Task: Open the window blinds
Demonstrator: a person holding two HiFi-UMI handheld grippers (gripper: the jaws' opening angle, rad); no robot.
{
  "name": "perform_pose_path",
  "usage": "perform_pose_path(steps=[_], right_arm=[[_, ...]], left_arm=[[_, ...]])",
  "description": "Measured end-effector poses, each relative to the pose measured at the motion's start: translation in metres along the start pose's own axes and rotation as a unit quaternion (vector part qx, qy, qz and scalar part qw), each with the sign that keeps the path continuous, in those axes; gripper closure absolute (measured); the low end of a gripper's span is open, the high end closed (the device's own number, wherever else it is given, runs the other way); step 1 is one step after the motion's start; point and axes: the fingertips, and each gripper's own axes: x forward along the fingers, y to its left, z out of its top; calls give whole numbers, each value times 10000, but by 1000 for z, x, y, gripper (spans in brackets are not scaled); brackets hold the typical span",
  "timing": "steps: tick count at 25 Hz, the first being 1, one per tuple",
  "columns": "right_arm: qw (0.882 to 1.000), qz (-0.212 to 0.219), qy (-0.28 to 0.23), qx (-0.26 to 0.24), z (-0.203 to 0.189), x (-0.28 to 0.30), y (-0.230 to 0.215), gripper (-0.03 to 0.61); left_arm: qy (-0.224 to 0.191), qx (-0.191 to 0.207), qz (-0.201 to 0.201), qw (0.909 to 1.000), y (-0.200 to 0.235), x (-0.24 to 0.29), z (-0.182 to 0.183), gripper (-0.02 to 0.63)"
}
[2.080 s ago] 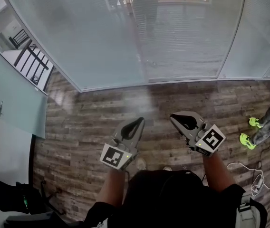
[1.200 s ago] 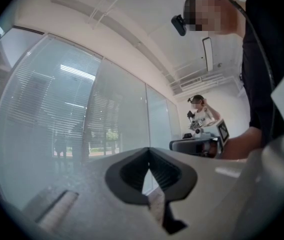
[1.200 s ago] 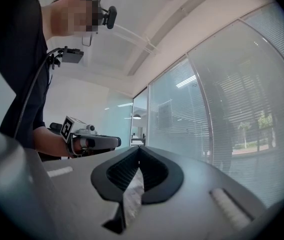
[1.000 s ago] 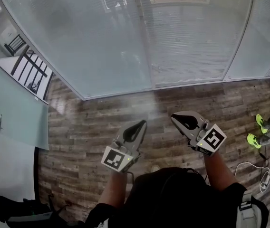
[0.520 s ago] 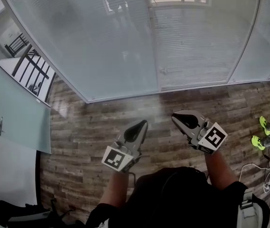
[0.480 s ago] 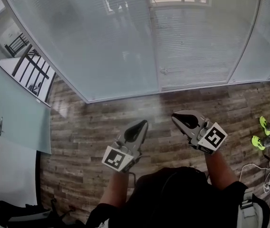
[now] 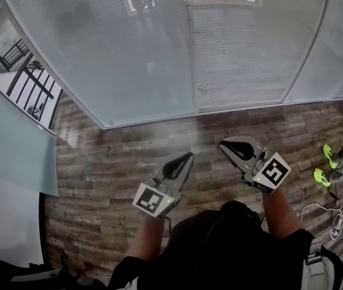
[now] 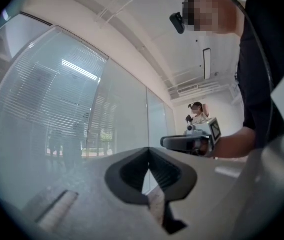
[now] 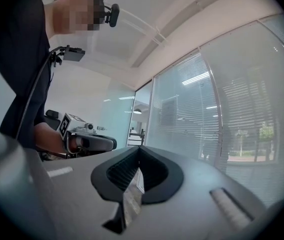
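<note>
Left gripper (image 7: 179, 164) and right gripper (image 7: 234, 146) have edged slightly nearer the glass wall (image 7: 99, 59), jaws pressed together and empty, while the blinds (image 7: 244, 53) ahead hang untouched, still to be opened.

The head view looks steeply down from above the person onto the floor (image 7: 117, 156), with the blinds (image 7: 244, 53) ahead and the left hand-held gripper (image 7: 185, 157) and right hand-held gripper (image 7: 226, 144) close below. Each gripper view looks roughly level along its own jaws toward the blinds. Each also catches the other hand-held gripper to one side, so all three views share the blinds.
</note>
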Motion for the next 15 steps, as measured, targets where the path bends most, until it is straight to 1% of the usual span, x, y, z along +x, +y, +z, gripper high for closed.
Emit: perform_pose_path(steps=[6,12,15], right_arm=[[10000,-20,-14,17,-2,-1,-7,574],[9999,74,-7,153,-9,6,-19,574],[9998,102,-111,120,-8,15,-32,574]], left_arm=[[-43,-73,-4,10000,2,4,0,609],[27,2,129,9999,15,9,1,609],[52,15,227,9997,24,14,-2,611]])
